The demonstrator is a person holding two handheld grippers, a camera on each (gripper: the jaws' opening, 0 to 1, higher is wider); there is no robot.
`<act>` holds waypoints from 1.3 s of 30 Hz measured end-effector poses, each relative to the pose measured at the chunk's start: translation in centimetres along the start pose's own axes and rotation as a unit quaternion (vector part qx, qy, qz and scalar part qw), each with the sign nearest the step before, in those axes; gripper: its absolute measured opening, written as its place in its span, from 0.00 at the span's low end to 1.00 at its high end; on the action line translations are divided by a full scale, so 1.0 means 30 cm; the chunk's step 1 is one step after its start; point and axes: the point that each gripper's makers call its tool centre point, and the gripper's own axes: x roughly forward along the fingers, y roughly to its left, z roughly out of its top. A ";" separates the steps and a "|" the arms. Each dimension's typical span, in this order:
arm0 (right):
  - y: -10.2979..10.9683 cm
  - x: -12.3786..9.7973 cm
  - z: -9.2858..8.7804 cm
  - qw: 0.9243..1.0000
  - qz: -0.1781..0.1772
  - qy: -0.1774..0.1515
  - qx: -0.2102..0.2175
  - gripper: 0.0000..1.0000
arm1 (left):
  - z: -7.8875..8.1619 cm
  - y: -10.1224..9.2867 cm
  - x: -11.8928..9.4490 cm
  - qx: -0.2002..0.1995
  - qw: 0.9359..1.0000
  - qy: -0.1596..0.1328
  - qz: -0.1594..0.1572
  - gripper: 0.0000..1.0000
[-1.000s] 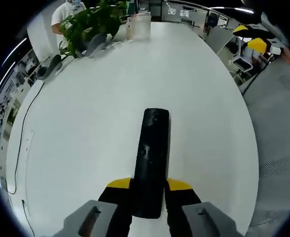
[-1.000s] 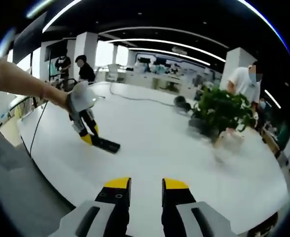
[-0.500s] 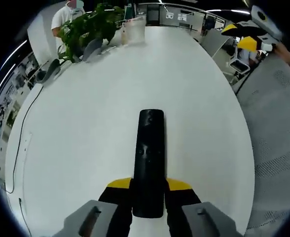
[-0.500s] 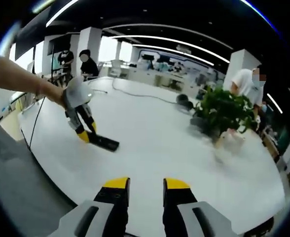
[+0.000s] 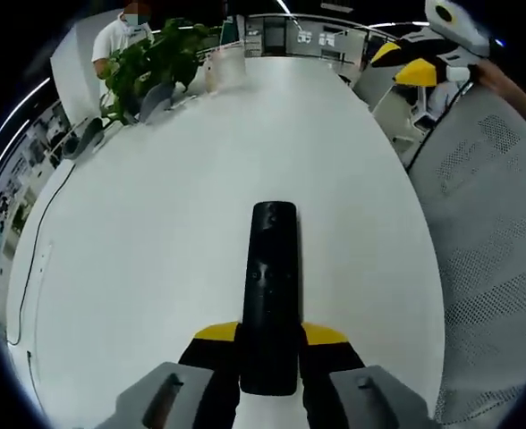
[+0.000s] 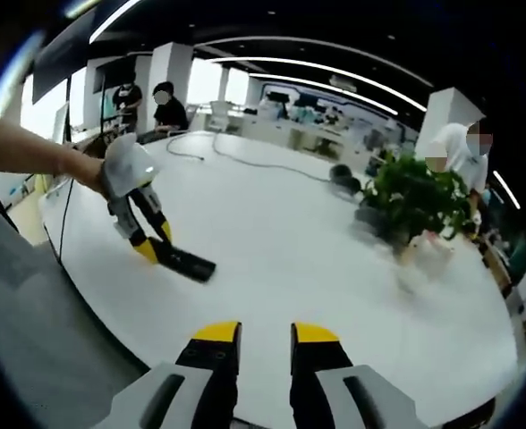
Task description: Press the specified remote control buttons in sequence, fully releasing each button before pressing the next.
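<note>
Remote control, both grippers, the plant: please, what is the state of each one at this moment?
remote control: held by one end, lying flat on the white table
left gripper: shut on the remote control
right gripper: empty, jaws slightly apart, above the table
potted plant: upright on the table

Left gripper view looks closely along the remote (image 5: 270,295); right gripper view sees it (image 6: 184,262) from farther off.
</note>
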 end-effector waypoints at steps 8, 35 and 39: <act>0.005 -0.001 -0.002 1.000 0.003 0.002 -0.002 0.18 | 0.000 -0.062 -0.003 0.015 1.000 0.005 -0.008 0.25; 0.033 0.012 -0.018 0.999 0.020 0.019 -0.022 0.17 | -0.007 -0.217 -0.008 0.018 1.000 0.019 -0.014 0.25; 0.037 0.012 -0.020 0.999 0.021 0.022 -0.024 0.17 | -0.009 -0.228 -0.008 0.021 0.999 0.026 -0.014 0.25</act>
